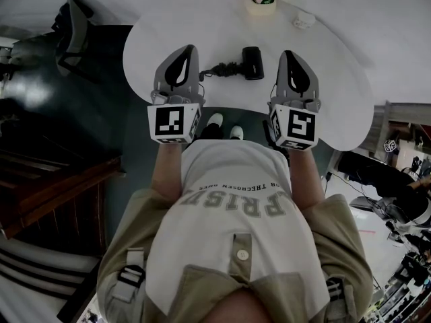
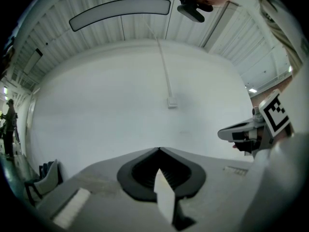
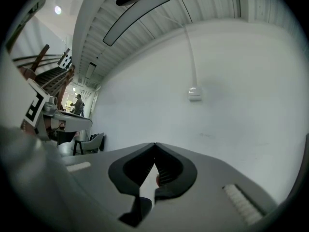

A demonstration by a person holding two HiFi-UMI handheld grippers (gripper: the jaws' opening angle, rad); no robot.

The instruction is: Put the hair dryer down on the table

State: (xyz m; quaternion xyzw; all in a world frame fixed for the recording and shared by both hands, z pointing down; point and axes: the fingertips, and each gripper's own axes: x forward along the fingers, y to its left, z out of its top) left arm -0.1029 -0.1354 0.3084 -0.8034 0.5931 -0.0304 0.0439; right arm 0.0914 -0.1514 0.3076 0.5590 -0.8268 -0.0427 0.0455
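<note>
Both the left gripper [image 1: 189, 50] and the right gripper [image 1: 287, 54] are shut and empty, so just avoid bumping the hair dryer [image 1: 250, 63] on the table [image 1: 330, 52].

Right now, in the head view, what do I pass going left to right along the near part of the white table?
left gripper → hair dryer → right gripper
</note>
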